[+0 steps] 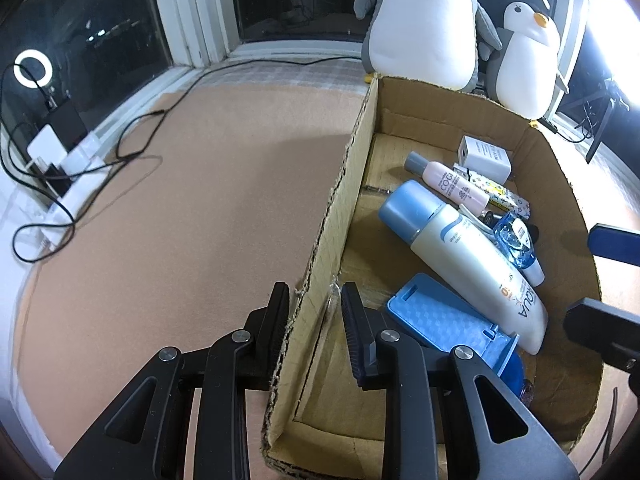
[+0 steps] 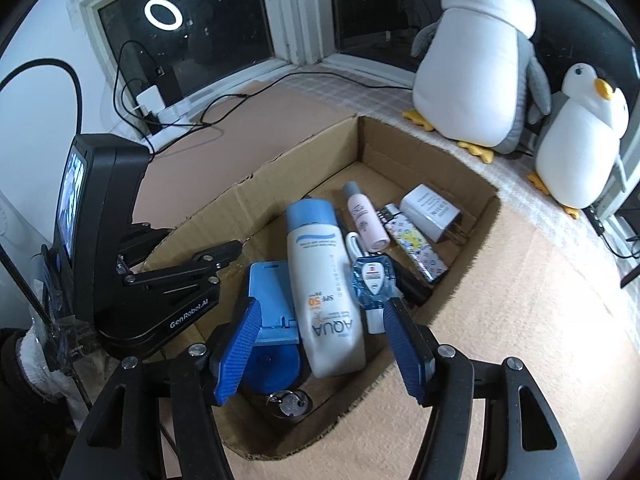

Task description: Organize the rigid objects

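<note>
Left wrist: ribbed black jaws clamp the corrugated cardboard box (image 1: pixel 356 152) wall; right's blue ridged jaws stand open.

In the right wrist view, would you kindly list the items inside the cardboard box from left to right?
Blue phone stand → AQUA sunscreen bottle → pink bottle → patterned lighter → white charger.

Cardboard box (image 2: pixel 420 152) sits on the counter (image 1: pixel 180 200). Inside: sunscreen bottle (image 2: pixel 324 280) lying mid-box, phone stand (image 2: pixel 272 304) to its left, small bottle (image 2: pixel 366 222), lighter (image 2: pixel 416 248) and charger (image 2: pixel 432 210) toward the back right. Two plush penguins (image 2: pixel 476 68) behind the box. Power strip (image 1: pixel 76 184) far left by the window.
</note>
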Action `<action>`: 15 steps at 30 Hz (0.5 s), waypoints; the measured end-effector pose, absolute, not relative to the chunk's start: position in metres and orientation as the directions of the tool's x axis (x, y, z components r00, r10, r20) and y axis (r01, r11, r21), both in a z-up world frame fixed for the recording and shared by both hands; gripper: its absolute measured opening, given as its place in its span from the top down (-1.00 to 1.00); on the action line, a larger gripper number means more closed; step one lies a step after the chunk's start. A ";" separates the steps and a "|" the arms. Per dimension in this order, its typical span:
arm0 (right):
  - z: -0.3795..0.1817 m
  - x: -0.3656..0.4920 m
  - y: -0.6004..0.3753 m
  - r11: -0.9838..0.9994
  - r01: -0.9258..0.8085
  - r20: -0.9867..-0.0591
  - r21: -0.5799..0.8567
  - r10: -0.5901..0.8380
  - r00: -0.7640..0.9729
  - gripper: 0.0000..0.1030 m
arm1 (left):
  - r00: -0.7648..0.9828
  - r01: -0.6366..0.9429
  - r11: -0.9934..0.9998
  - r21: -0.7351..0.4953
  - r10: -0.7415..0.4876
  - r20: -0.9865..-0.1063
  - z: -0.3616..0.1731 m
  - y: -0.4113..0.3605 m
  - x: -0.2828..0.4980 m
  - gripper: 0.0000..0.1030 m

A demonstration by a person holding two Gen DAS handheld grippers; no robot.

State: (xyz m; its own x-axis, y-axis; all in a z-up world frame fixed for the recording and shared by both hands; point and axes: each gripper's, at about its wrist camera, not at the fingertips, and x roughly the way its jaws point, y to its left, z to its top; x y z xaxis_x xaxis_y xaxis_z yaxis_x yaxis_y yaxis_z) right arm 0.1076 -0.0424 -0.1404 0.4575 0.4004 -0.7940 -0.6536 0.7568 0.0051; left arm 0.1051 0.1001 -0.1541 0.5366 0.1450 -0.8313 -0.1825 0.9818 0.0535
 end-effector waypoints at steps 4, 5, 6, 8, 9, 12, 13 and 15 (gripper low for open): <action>-0.134 0.104 -0.051 0.777 -0.630 -0.784 0.007 0.395 0.479 -0.23 | 0.562 -0.181 0.981 0.062 0.155 -0.813 -0.143 0.098 0.102 0.24; -0.131 0.103 -0.054 0.782 -0.623 -0.780 0.008 0.395 0.486 -0.24 | 0.568 -0.182 0.981 0.066 0.160 -0.808 -0.140 0.098 0.101 0.24; -0.129 0.103 -0.056 0.786 -0.618 -0.776 0.011 0.396 0.491 -0.25 | 0.572 -0.184 0.980 0.071 0.165 -0.804 -0.137 0.098 0.101 0.24; -0.124 0.102 -0.061 0.798 -0.603 -0.769 0.015 0.395 0.503 -0.26 | 0.582 -0.186 0.980 0.078 0.173 -0.794 -0.131 0.097 0.099 0.11; -0.122 0.101 -0.064 0.803 -0.596 -0.766 0.015 0.392 0.509 -0.27 | 0.588 -0.185 0.980 0.078 0.174 -0.790 -0.128 0.096 0.097 0.05; -0.115 0.099 -0.071 0.817 -0.577 -0.755 0.020 0.390 0.527 -0.29 | 0.609 -0.177 0.981 0.081 0.173 -0.774 -0.118 0.092 0.092 -0.05; -0.112 0.097 -0.075 0.821 -0.570 -0.750 0.020 0.390 0.535 -0.30 | 0.614 -0.173 0.981 0.083 0.174 -0.770 -0.114 0.090 0.090 -0.06; -0.106 0.093 -0.082 0.831 -0.555 -0.737 0.020 0.387 0.553 -0.31 | 0.626 -0.169 0.982 0.083 0.172 -0.761 -0.106 0.087 0.086 -0.16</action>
State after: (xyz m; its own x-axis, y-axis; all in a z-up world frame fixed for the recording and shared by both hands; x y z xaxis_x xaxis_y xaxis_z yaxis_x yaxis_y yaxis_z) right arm 0.0932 -0.0824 -0.1061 0.5533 0.3875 -0.7374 -0.5552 0.8315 0.0204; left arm 0.0857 0.0866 -0.1056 0.6256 0.1722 -0.7609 -0.1688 0.9821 0.0834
